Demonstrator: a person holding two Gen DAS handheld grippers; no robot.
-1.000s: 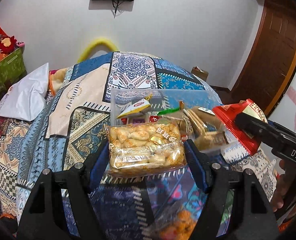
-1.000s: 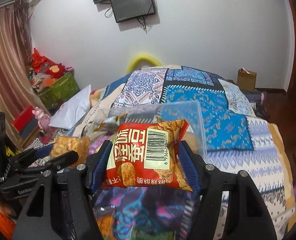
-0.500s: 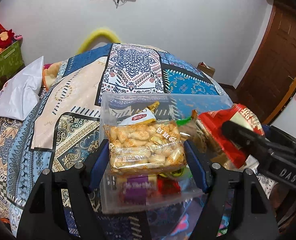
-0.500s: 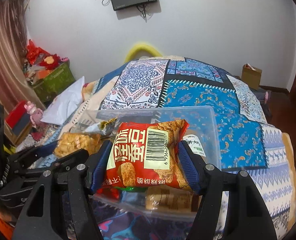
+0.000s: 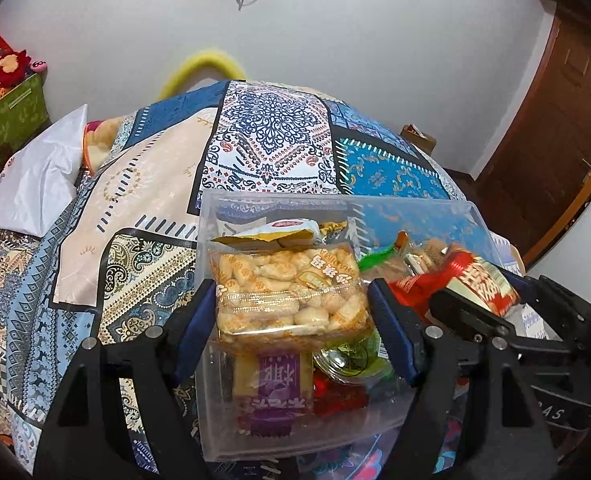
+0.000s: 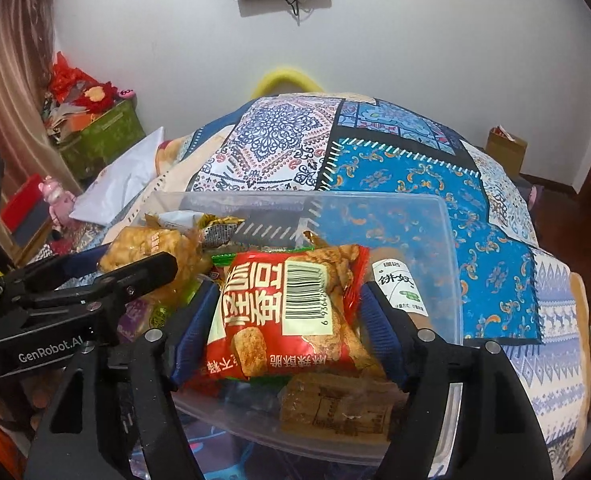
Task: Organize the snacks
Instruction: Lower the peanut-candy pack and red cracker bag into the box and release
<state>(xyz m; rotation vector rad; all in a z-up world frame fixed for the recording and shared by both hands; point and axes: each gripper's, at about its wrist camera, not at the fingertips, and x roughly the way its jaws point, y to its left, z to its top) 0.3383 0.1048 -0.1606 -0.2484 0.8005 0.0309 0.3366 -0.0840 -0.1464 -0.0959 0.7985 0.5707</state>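
A clear plastic bin (image 5: pixel 471 216) (image 6: pixel 447 240) holding several snack packets sits on the patterned bedspread. My left gripper (image 5: pixel 293 312) is shut on a clear pack of yellow puffed biscuits (image 5: pixel 291 292) and holds it over the bin's left part. My right gripper (image 6: pixel 285 312) is shut on a red snack packet with a barcode (image 6: pixel 291 312) and holds it over the bin's near side. In the left wrist view the right gripper (image 5: pixel 475 300) and its red packet (image 5: pixel 479 280) show at right. In the right wrist view the left gripper (image 6: pixel 119 276) and biscuits (image 6: pixel 147 244) show at left.
Inside the bin lie a purple-labelled bar (image 5: pixel 273 384), a green jelly cup (image 5: pixel 351 360), a brown cake pack (image 6: pixel 335 404) and a white-labelled packet (image 6: pixel 399 284). A white pillow (image 5: pixel 35 176) lies at left, a green box (image 6: pixel 103 136) beyond it. A wooden door (image 5: pixel 555 128) stands at right.
Both grippers have moved forward and down with their packets, from short of the bin to over it. The bin now fills the lower middle of both views.
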